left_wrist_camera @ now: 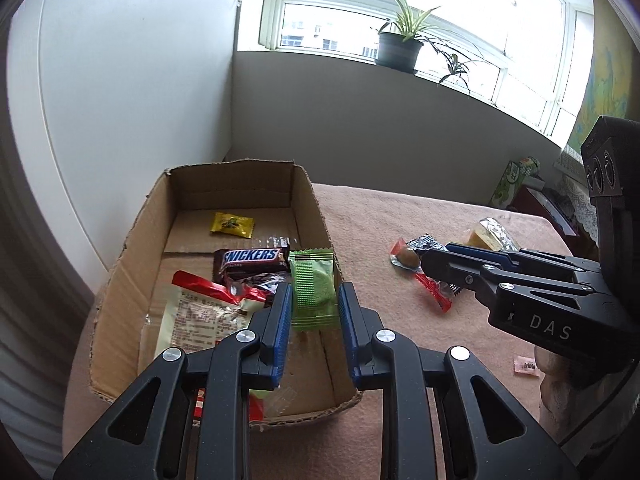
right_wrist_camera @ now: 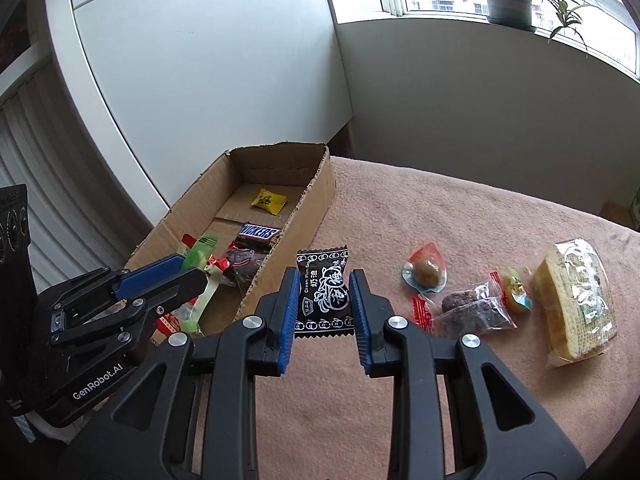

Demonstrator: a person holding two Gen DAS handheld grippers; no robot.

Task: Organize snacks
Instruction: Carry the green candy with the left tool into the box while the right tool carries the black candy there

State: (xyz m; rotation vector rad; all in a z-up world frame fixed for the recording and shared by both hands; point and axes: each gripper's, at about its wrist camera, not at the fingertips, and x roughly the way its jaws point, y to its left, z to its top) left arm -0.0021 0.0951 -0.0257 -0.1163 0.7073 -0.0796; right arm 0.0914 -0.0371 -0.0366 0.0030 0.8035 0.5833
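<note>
- The cardboard box [left_wrist_camera: 240, 248] on the pink-covered worktop [right_wrist_camera: 440, 220] already holds several snacks: a yellow sweet [left_wrist_camera: 233, 224], a Snickers bar [left_wrist_camera: 252, 258], a dark wrapped piece and a red-and-cream packet [left_wrist_camera: 200, 312].
- The left hand-held gripper [left_wrist_camera: 312, 300] is clamped on a green wafer packet [left_wrist_camera: 313, 292], held over the box near its right wall and not yet let go.
- The right hand-held gripper [right_wrist_camera: 324, 300] is clamped on a black plum-candy packet [right_wrist_camera: 323, 292], held above the worktop just beside the box's near corner.
- Left on the worktop, well apart from the box: a round brown sweet in a clear wrapper [right_wrist_camera: 425, 273], a dark cake in a bag [right_wrist_camera: 472, 312], a small yellow sweet [right_wrist_camera: 516, 292] and a wrapped sponge cake [right_wrist_camera: 576, 296].
- Judged from this, the sorting is about halfway: two packets are in transit and four remain to be fetched.
</note>
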